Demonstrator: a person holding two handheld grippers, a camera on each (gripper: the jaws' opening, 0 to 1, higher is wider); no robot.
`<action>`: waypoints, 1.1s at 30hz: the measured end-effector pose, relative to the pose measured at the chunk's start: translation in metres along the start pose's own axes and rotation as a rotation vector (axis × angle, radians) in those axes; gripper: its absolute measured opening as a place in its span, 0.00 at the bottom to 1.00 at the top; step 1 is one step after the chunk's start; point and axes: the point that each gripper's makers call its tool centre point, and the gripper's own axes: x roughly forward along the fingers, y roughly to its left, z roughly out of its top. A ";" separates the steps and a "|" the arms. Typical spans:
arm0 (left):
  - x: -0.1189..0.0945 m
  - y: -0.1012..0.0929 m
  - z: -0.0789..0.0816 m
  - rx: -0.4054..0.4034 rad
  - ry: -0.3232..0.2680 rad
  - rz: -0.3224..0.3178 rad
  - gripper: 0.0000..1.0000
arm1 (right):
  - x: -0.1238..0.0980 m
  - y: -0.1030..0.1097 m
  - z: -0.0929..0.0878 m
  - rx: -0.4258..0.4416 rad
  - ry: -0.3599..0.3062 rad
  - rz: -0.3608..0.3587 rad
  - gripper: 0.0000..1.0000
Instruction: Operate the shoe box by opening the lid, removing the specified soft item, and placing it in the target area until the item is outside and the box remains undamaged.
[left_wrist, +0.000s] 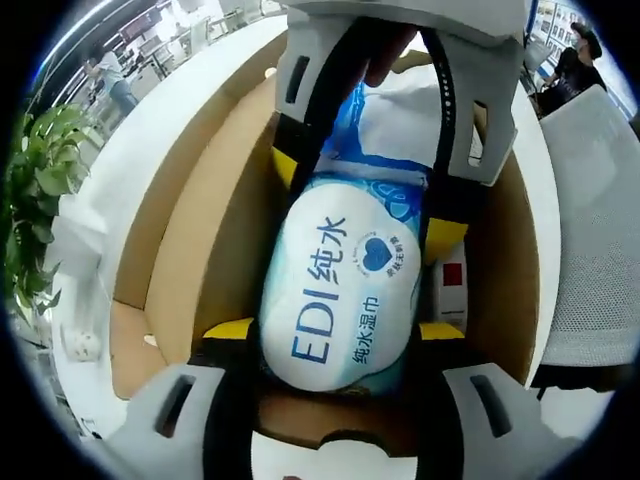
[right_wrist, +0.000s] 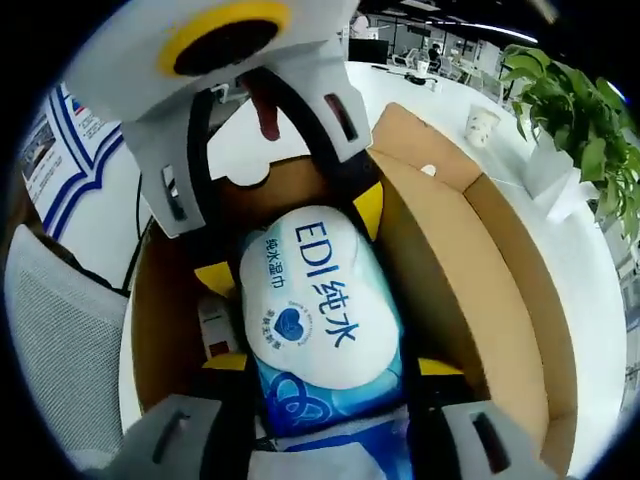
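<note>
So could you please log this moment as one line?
box: lid open | wipes pack: inside box | left gripper, right gripper: shut on wipes pack

White table (right_wrist: 590, 300), potted plant (left_wrist: 30, 190), grey mesh chair (left_wrist: 600, 220), open office behind.

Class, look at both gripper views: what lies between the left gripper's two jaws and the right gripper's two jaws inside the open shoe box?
The wet wipes pack, printed "EDI", lies between them, one gripper at each end, inside the shoe box. Both the left and right gripper views show this.

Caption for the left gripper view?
Both grippers clasp a wet-wipes pack from opposite ends inside the open cardboard box.
</note>
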 end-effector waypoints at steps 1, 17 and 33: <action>0.000 -0.001 0.000 0.008 0.000 0.002 0.61 | 0.000 0.001 -0.001 -0.002 0.001 0.001 0.59; 0.011 -0.014 0.003 0.177 0.032 -0.037 0.62 | 0.008 0.009 -0.008 -0.098 0.026 0.025 0.58; 0.028 -0.015 0.007 0.181 -0.035 -0.147 0.67 | 0.023 0.011 -0.005 -0.113 -0.003 0.101 0.62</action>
